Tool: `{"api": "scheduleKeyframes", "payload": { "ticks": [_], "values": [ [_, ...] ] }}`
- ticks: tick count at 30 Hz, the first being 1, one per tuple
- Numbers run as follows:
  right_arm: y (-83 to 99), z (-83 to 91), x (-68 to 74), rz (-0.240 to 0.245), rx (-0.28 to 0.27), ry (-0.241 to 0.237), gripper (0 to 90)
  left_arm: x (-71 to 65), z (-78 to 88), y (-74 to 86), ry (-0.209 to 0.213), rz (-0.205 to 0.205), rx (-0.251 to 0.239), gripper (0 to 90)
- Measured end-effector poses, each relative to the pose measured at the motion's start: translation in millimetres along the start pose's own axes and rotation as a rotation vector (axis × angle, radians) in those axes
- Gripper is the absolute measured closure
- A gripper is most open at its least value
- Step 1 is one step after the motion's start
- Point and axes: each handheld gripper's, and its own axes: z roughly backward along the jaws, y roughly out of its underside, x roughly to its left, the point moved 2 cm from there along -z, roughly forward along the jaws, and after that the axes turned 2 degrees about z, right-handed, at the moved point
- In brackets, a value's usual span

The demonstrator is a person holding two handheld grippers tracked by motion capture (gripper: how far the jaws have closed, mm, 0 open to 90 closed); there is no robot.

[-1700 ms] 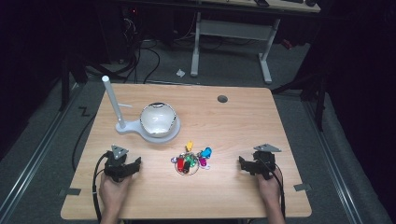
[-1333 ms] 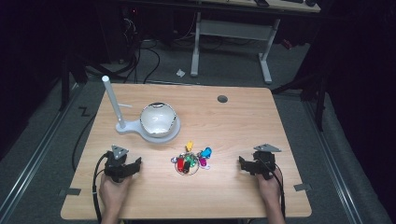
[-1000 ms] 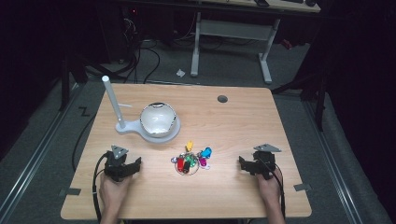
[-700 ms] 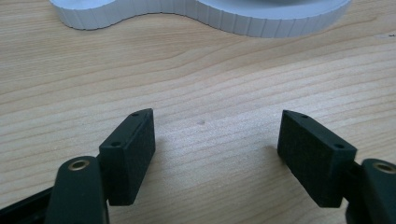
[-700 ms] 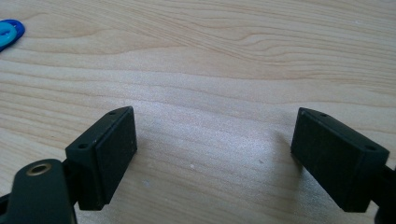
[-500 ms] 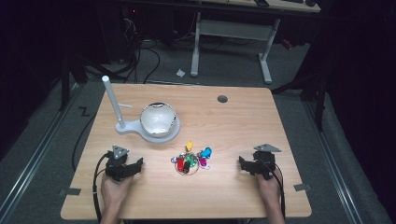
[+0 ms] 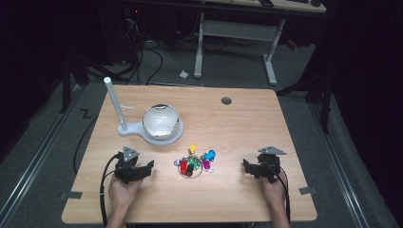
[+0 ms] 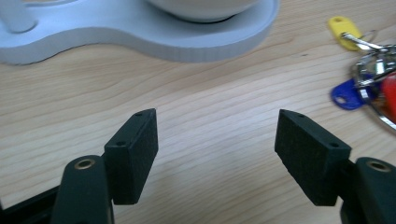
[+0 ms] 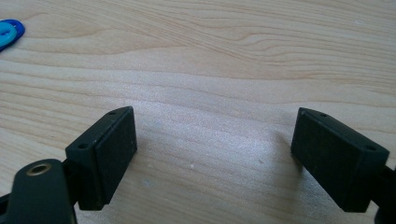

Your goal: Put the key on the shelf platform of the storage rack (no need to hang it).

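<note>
A bunch of keys with coloured tags (image 7: 194, 164) lies near the middle of the wooden table (image 7: 247, 123), between my two grippers. The left gripper (image 7: 148, 167) rests on the table to the left of the bunch, open, nothing between its jaws. In the left gripper view its gripper (image 8: 217, 149) faces bare wood, with the yellow tag (image 8: 343, 25) and a blue tag (image 8: 348, 93) at the right edge. The right gripper (image 7: 247, 167) rests to the right of the bunch, open and empty. In the right gripper view its gripper (image 9: 215, 156) faces bare wood, a blue tag (image 9: 9, 31) at the far left.
A white stand (image 7: 138, 133) with an upright post (image 7: 115, 105) and a shiny bowl (image 7: 161, 121) sits behind the left gripper; its base (image 8: 140, 32) shows in the left gripper view. A round cable hole (image 7: 226, 100) lies at the back of the table. Cables trail from both grippers.
</note>
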Motion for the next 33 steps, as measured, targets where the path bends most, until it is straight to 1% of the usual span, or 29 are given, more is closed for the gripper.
{"api": "scheduleKeyframes", "payload": {
  "ticks": [2, 3, 4, 9, 11, 14, 16, 18, 22, 25, 26, 27, 29, 30, 31, 32, 33],
  "values": [
    [0.0, 0.0, 0.0, 0.0, 0.0, 0.0, 14.3, -5.0, -1.3, -2.7, 0.01, -0.017, 0.011, 30.4],
    [0.0, 0.0, 0.0, 0.0, 0.0, 0.0, 14.3, -5.0, -1.3, -2.7, 0.01, -0.017, 0.011, 30.4],
    [0.0, 0.0, 0.0, 0.0, 0.0, 0.0, 14.3, -10.1, -2.0, -5.8, 0.028, -0.028, 0.008, 30.4],
    [0.0, 0.0, 0.0, 0.0, 0.0, 0.0, 14.3, -24.5, -4.5, -13.3, 0.08, -0.061, 0.014, 29.8],
    [0.0, 0.0, 0.0, 0.0, 0.0, 0.0, 14.3, -29.8, -6.7, -16.5, 0.086, -0.08, 0.018, 29.7],
    [0.0, 0.0, 0.0, 0.0, 0.0, 0.0, 14.3, -37.8, -9.2, -20.5, 0.12, -0.088, 0.021, 29.6],
    [0.0, 0.0, 0.0, 0.0, 0.0, 0.0, 14.3, -42.6, -11.1, -22.8, 0.134, -0.095, 0.023, 29.6],
    [0.0, 0.0, 0.0, 0.0, 0.0, 0.0, 14.3, -46.8, -12.9, -24.3, 0.153, -0.094, 0.023, 29.5],
    [0.0, 0.0, 0.0, 0.0, 0.0, 0.0, 14.3, -56.2, -16.8, -28.5, 0.169, -0.119, 0.036, 29.2],
    [0.0, 0.0, 0.0, 0.0, -0.001, 0.0, 14.3, -62.4, -19.0, -32.5, 0.186, -0.128, 0.039, 28.9],
    [0.0, 0.0, 0.0, 0.0, 0.0, 0.0, 14.3, -64.8, -20.1, -34.1, 0.187, -0.138, 0.041, 28.9],
    [0.0, 0.0, 0.0, 0.0, 0.0, 0.0, 14.3, -64.8, -20.1, -34.1, 0.187, -0.138, 0.041, 28.9],
    [0.0, 0.0, 0.0, 0.0, 0.0, 0.0, 14.3, -72.1, -24.6, -37.3, 0.198, -0.149, 0.043, 29.0],
    [0.0, 0.0, 0.0, 0.0, 0.0, 0.0, 14.3, -72.1, -24.6, -37.3, 0.198, -0.149, 0.043, 29.0],
    [0.0, 0.0, 0.0, 0.0, 0.0, 0.0, 14.3, -76.5, -27.7, -39.3, 0.206, -0.162, 0.05, 29.0],
    [0.0, 0.0, 0.0, 0.0, 0.0, 0.0, 14.3, -76.5, -27.7, -39.3, 0.206, -0.162, 0.05, 29.2],
    [0.0, 0.0, 0.0, 0.0, 0.0, 0.0, 14.3, -80.0, -31.0, -41.7, 0.209, -0.177, 0.06, 29.4]
  ]
}}
